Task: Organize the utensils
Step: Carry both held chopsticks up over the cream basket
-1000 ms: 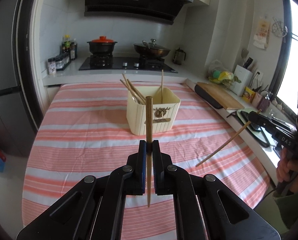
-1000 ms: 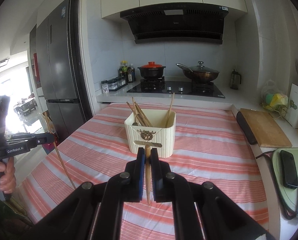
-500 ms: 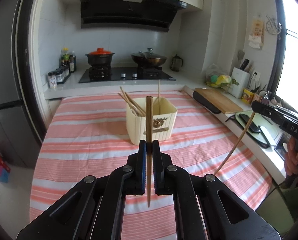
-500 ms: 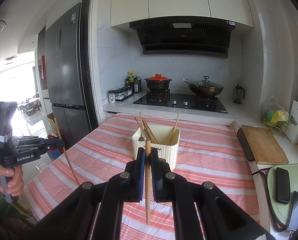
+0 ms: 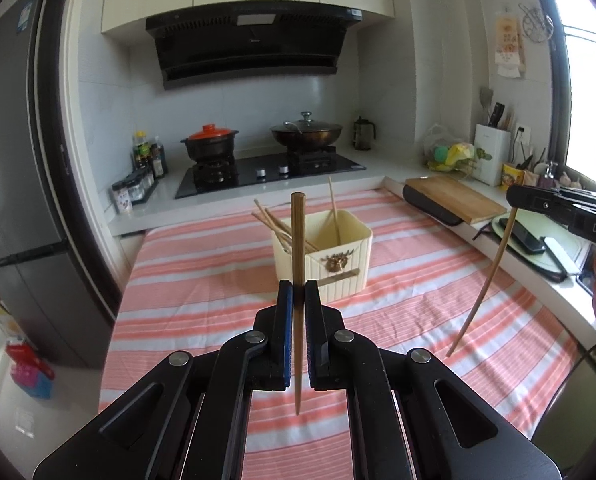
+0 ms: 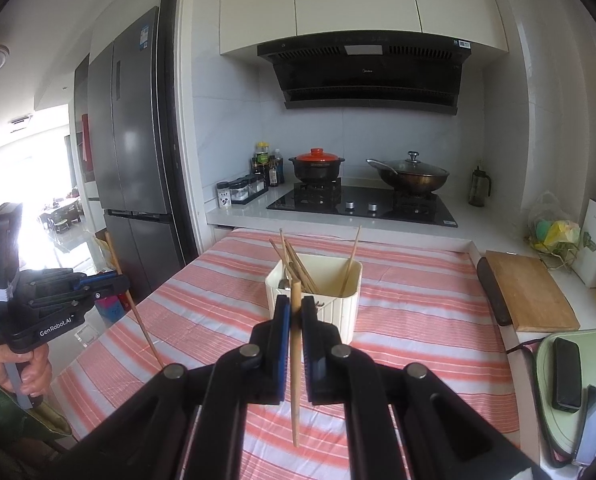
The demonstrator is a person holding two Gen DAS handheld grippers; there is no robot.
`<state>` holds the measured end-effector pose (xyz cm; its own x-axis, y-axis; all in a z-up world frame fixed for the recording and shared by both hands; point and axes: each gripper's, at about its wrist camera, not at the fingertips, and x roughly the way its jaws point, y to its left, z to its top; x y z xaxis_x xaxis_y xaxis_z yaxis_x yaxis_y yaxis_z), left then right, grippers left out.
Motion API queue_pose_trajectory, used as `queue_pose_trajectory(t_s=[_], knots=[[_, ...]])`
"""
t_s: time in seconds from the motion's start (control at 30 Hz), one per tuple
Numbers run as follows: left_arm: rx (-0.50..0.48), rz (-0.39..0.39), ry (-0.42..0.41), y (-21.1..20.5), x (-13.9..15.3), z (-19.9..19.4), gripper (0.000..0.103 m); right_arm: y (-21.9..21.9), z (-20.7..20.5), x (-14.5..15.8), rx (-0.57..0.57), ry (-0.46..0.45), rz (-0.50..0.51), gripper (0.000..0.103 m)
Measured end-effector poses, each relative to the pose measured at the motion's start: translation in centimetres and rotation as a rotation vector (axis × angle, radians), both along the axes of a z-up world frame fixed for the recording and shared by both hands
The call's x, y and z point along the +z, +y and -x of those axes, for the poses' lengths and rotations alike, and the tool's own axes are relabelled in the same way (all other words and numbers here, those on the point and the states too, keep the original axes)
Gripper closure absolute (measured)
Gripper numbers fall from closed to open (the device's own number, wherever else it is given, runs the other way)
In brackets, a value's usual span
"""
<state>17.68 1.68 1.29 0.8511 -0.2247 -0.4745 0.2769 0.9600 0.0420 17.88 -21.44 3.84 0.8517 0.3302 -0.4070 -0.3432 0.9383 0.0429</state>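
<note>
A cream utensil holder (image 5: 340, 258) (image 6: 338, 308) stands in the middle of the striped table with several wooden chopsticks leaning inside it. My left gripper (image 5: 298, 290) is shut on a brown chopstick (image 5: 297, 240) held upright, a little short of the holder. My right gripper (image 6: 295, 306) is shut on a second chopstick (image 6: 295, 360), also near upright, just in front of the holder. In the left wrist view the right gripper (image 5: 516, 200) shows at the right edge with its chopstick (image 5: 486, 280) hanging down. In the right wrist view the left gripper (image 6: 117, 280) shows at the left with its chopstick (image 6: 137, 312).
The table wears a pink and white striped cloth (image 5: 201, 280). Behind it runs a counter with a hob (image 5: 265, 170), a red-lidded pot (image 5: 209, 144) and a wok (image 5: 306, 134). A cutting board (image 6: 530, 292) and a phone (image 6: 566, 372) lie to the right. A fridge (image 6: 137, 152) stands to the left.
Both grippers have risen with their chopsticks, so the holder sits lower in each view. The right gripper's chopstick has swung from a shallow slant to hanging steeply.
</note>
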Motion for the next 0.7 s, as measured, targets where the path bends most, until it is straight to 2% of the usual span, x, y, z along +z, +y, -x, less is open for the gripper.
queue_pose_trajectory(t_s=[0.13, 0.33, 0.57, 0.7], knots=[[-0.022, 0.012, 0.017, 0.1, 0.1, -0.4, 0.099, -0.2, -0.6, -0.1, 0.001, 0.016, -0.004, 0.097], [-0.067, 0.113, 0.029, 1.9, 3.2, -2.5, 0.099, -0.6, -3.0, 1.0, -0.005, 0.030, -0.002, 0.097], [-0.043, 0.222, -0.095, 3.0, 9.4, -8.0, 0.099, -0.4, -8.7, 6.3, 0.009, -0.057, -0.023, 0.097], [-0.017, 0.273, -0.179, 2.0, 11.5, -12.7, 0.099, 0.4, -13.0, 9.2, 0.009, -0.139, -0.048, 0.097]])
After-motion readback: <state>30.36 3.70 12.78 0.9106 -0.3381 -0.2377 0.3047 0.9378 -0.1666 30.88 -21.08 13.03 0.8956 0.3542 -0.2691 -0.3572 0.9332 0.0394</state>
